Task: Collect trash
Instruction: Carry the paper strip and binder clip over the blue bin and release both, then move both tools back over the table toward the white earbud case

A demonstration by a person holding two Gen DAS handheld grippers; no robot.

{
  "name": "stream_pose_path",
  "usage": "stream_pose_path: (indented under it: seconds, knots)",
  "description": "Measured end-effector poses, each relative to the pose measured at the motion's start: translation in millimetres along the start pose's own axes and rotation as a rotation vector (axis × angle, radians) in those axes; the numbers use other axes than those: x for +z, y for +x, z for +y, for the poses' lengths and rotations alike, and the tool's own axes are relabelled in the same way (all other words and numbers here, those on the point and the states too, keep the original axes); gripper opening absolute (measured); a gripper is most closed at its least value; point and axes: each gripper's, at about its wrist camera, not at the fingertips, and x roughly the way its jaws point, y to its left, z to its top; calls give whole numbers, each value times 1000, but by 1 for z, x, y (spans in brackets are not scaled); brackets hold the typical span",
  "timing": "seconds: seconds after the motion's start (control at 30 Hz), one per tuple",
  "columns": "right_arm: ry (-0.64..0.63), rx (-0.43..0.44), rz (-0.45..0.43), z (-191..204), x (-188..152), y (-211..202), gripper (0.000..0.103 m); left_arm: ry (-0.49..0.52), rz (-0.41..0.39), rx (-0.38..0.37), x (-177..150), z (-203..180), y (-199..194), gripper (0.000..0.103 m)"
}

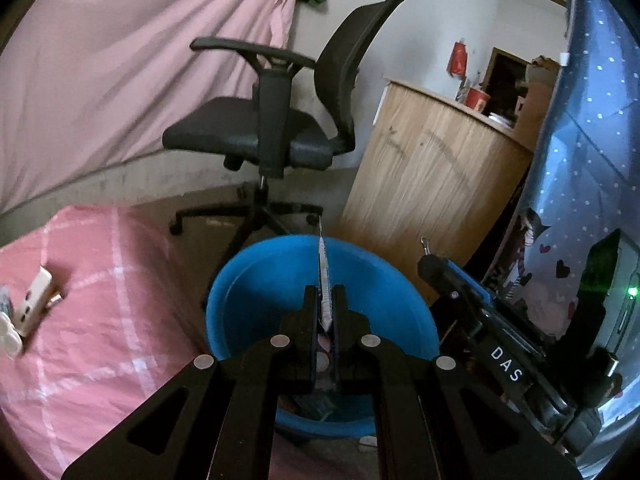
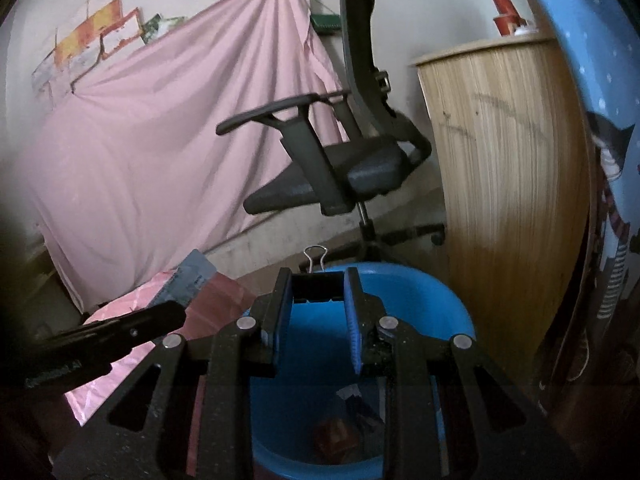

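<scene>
Over the blue bin (image 1: 256,280) I have both grippers hanging, tips tilted down toward its mouth. My left gripper (image 1: 325,300) is pressed together on a thin flat wrapper (image 1: 324,276), held edge-on, which sticks out beyond the fingertips above the bin's opening. In the right wrist view that same wrapper (image 2: 188,280) shows as a grey-blue strip at the left, over the pink checked bedding (image 2: 132,300). My right gripper (image 2: 318,300) pinches a black binder clip (image 2: 317,286) between its blue pads, the clip's wire loop pointing away toward the far rim of the bin (image 2: 440,292). Some scraps already lie in the bottom of the bin, too dim for me to name. Beyond the bin stands a black office chair (image 1: 280,128), with a wooden cabinet (image 1: 432,184) to its right and a pink sheet (image 1: 120,60) hanging at the far left. A white remote (image 1: 34,300) rests on the bedding (image 1: 100,320) at the left.
</scene>
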Motion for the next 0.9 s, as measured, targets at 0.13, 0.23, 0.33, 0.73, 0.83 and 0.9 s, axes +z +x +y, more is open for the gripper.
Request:
stream_pose_path:
  seconds: [0.13,0.23,0.33,0.73,0.83,0.9]
  knots:
    - [13,-7,24,-3,-1,4,50,1,54,31,-1,0,13,12]
    - [18,-17,42,-6,0,10,51,-17,79,31,-4,4,16,38]
    - [31,-22,45,-9,0,10,52,-27,55,31,-6,8,13,38]
    - [24,-23,14,-1,2,5,66,-49,-32,117,-5,29,-18,42]
    - [12,-12,2,7,4,3,71,-50,-58,149,-5,35,-30,43]
    - [3,-2,-6,14,7,1,75,-47,-80,187,-6,39,-39,52]
